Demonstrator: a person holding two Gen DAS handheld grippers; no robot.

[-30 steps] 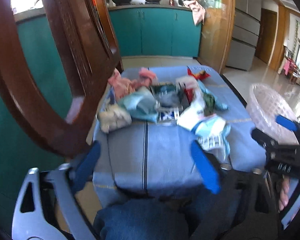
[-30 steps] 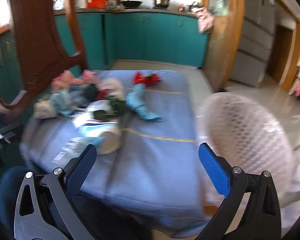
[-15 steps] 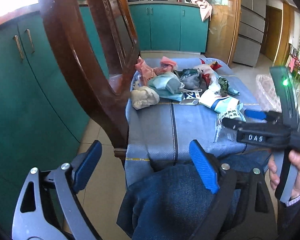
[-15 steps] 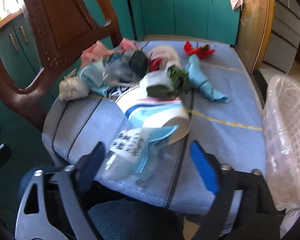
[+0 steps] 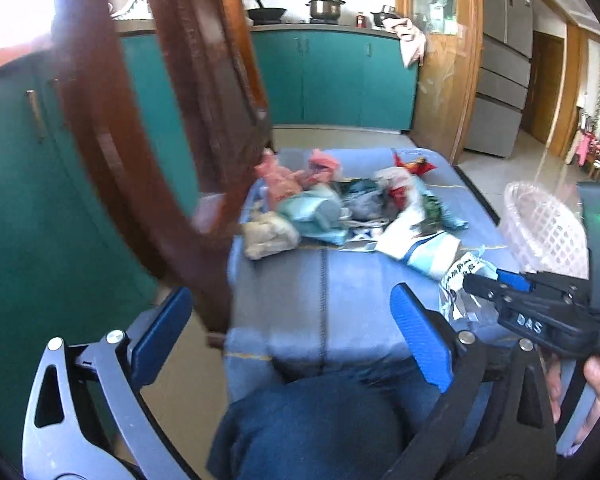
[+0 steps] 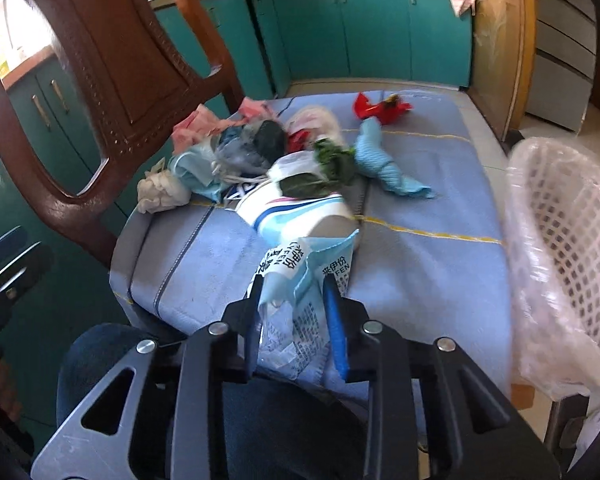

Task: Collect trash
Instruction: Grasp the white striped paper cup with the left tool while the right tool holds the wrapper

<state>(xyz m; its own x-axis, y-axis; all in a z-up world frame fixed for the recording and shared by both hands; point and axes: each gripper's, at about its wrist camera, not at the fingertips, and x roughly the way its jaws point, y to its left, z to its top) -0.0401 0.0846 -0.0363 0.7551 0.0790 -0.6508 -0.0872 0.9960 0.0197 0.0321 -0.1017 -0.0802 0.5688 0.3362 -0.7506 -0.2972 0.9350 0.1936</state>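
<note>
A pile of trash (image 5: 339,208) (image 6: 268,160) lies on a blue cloth (image 5: 339,288) over a seat: wrappers, tissue, a blue rag, a red wrapper. My right gripper (image 6: 296,320) is shut on a clear and light-blue printed plastic wrapper (image 6: 300,280) at the near edge of the cloth; it also shows in the left wrist view (image 5: 495,284). My left gripper (image 5: 292,332) is open and empty, held above the near left corner of the cloth. A white mesh basket (image 6: 559,232) (image 5: 547,232) lined with clear plastic stands to the right of the seat.
A dark wooden chair back (image 5: 148,140) (image 6: 112,80) rises at the left of the cloth. Teal cabinets (image 5: 331,76) line the left and far walls. A knee in blue jeans (image 5: 319,428) is below the grippers. A fridge (image 5: 499,60) stands far right.
My right gripper has moved in and shut on the printed plastic wrapper at the near edge. My left gripper has shifted right, nearer the cloth, and stays open.
</note>
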